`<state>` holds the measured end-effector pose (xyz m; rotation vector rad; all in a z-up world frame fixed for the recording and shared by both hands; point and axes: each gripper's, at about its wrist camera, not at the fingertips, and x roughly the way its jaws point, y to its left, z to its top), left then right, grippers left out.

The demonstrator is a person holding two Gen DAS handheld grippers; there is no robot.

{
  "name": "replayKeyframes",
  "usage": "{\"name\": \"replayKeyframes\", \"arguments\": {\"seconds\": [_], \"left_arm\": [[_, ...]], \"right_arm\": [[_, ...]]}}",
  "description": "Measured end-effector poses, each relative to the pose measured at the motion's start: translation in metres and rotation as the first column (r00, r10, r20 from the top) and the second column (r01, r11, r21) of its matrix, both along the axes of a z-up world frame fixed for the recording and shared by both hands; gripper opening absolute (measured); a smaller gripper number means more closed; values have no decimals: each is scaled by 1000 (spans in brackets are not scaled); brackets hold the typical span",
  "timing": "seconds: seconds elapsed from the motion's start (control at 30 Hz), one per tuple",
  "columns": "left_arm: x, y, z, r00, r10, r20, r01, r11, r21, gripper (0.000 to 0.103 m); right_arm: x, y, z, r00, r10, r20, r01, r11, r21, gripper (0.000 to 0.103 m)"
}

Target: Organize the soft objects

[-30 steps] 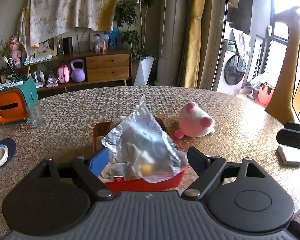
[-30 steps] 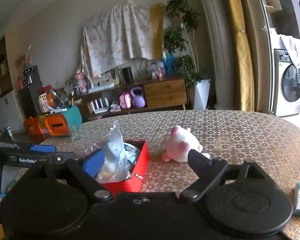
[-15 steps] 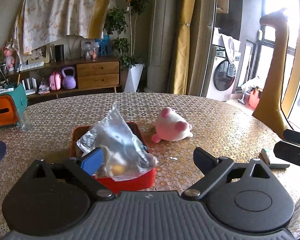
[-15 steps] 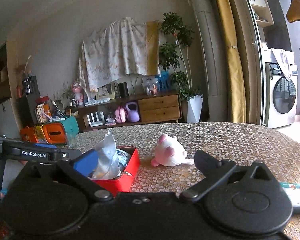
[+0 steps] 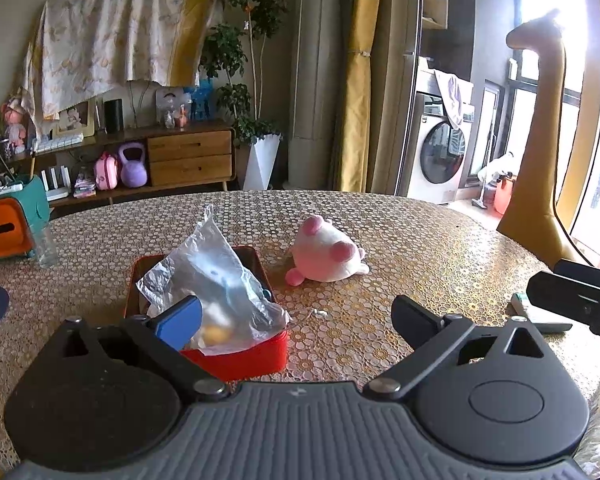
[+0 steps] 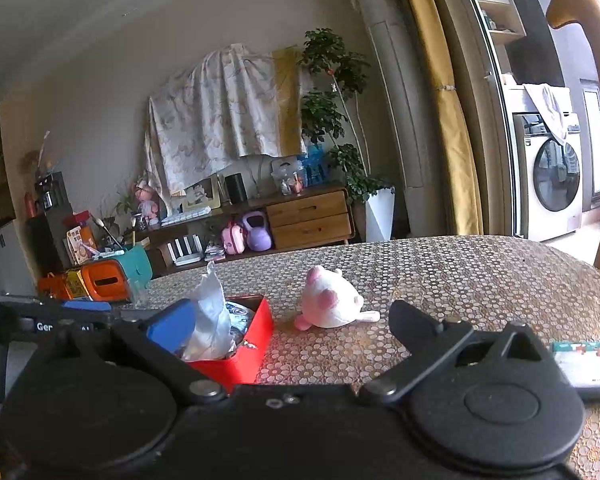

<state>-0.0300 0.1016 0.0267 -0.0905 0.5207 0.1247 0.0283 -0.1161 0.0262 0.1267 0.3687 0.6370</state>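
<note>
A red box [image 5: 236, 360] sits on the patterned table [image 5: 420, 248] with a crinkled clear plastic bag [image 5: 216, 276] of soft items sticking out of it. A pink and white plush toy [image 5: 324, 254] lies on the table just right of the box. My left gripper [image 5: 292, 314] hangs in front of the box, its jaws still opening, with nothing pressed between them. My right gripper [image 6: 286, 318] stands open and empty, short of the red box [image 6: 252, 344], the bag [image 6: 208, 312] and the plush [image 6: 330, 304].
An orange and teal box [image 5: 4, 228] and a glass [image 5: 46, 246] stand at the table's left edge. A flat packet [image 6: 584, 364] lies at the right. A tall giraffe figure [image 5: 540, 160] stands beyond the table's right side.
Both grippers have drawn back from the red box and their jaws have spread wider. The bag stays in the box and the plush has not moved.
</note>
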Motion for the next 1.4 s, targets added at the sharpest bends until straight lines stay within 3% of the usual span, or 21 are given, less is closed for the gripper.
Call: {"name": "replayKeyframes", "arguments": {"seconds": [0.7, 1.4], "left_arm": [[-5, 2, 1, 999, 31, 10, -31, 999, -9, 102], [-7, 0, -5, 1000, 28, 6, -28, 1000, -7, 102]], "right_arm": [[-8, 12, 1, 999, -6, 34, 7, 1000, -29, 103], [-6, 14, -1, 1000, -22, 2, 22, 1000, -10, 103]]}}
